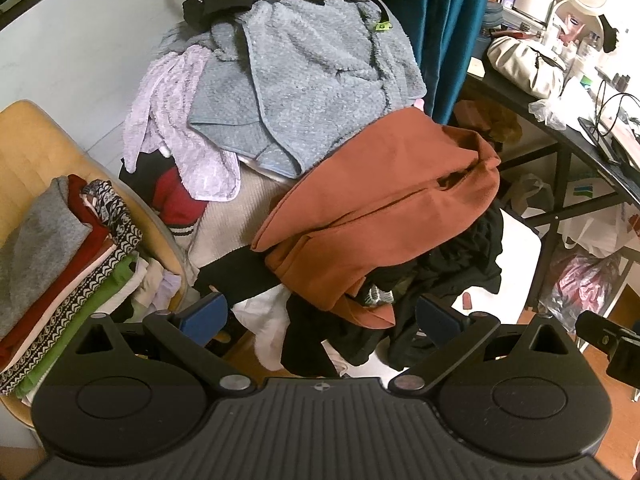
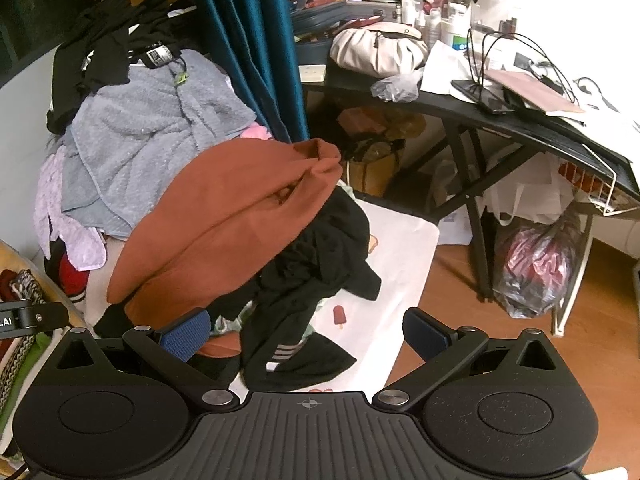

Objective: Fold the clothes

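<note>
A pile of unfolded clothes fills both views. On top lie a rust-orange garment (image 1: pixel 384 208) (image 2: pixel 224 216), a grey-blue fleece (image 1: pixel 304 80) (image 2: pixel 148 128), a lilac fleece (image 1: pixel 176 132) and black garments (image 1: pixel 452 272) (image 2: pixel 316 248). A black piece with white stripes (image 2: pixel 284 352) lies lowest. My left gripper (image 1: pixel 320 316) is open and empty, just in front of the orange garment's lower edge. My right gripper (image 2: pixel 306 334) is open and empty, above the black striped piece. The right gripper's body shows at the left wrist view's right edge (image 1: pixel 612 344).
A stack of folded clothes (image 1: pixel 60 264) rests on a yellow chair (image 1: pixel 28 136) at left. A teal curtain (image 2: pixel 248 40) hangs behind the pile. A black desk (image 2: pixel 520 120) crowded with cosmetics and cables stands right, bags (image 2: pixel 536 264) beneath it. A white mat (image 2: pixel 396 264) covers the wood floor.
</note>
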Available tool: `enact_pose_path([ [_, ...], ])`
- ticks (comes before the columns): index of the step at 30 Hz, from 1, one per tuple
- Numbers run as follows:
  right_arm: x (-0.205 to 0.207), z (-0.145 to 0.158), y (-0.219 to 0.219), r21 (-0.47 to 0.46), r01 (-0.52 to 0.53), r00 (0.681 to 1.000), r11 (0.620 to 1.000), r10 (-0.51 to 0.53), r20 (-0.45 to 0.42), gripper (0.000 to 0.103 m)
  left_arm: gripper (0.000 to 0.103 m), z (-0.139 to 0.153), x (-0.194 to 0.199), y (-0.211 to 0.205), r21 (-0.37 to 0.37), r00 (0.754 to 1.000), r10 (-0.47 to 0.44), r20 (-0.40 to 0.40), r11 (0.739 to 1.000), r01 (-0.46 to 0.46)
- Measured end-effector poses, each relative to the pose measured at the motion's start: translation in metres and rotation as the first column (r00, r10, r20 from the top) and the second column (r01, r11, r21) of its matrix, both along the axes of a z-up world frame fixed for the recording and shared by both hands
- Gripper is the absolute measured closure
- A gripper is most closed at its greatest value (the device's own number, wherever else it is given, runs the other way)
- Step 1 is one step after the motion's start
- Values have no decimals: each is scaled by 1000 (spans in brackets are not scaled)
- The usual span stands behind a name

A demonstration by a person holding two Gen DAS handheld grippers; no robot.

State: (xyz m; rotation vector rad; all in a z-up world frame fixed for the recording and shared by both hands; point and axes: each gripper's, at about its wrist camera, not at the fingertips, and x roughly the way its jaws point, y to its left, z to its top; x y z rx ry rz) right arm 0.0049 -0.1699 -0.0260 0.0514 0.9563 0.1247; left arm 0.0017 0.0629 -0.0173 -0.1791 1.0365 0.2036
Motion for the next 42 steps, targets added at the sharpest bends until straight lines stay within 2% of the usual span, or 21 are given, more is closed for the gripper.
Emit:
enact_pose_path([
  [16, 7, -1, 8, -18, -26, 1000, 999, 26, -4, 1, 1, 0, 4, 3, -7, 1000, 1, 3, 1000, -1],
  [23, 7, 0, 14, -34, -24, 1000, 999, 24, -4, 1, 1, -2, 6, 11, -49, 1000, -3, 8, 999, 3],
  [29, 3, -3, 24, -39, -6, 1000, 999, 5, -6, 1, 1, -4, 7, 25, -61, 1000, -18, 14, 998, 19],
  [42, -2, -7, 83, -84, 41, 999, 996, -41, 3, 1, 1, -16, 12, 83, -83, 997, -69, 24, 994, 71],
])
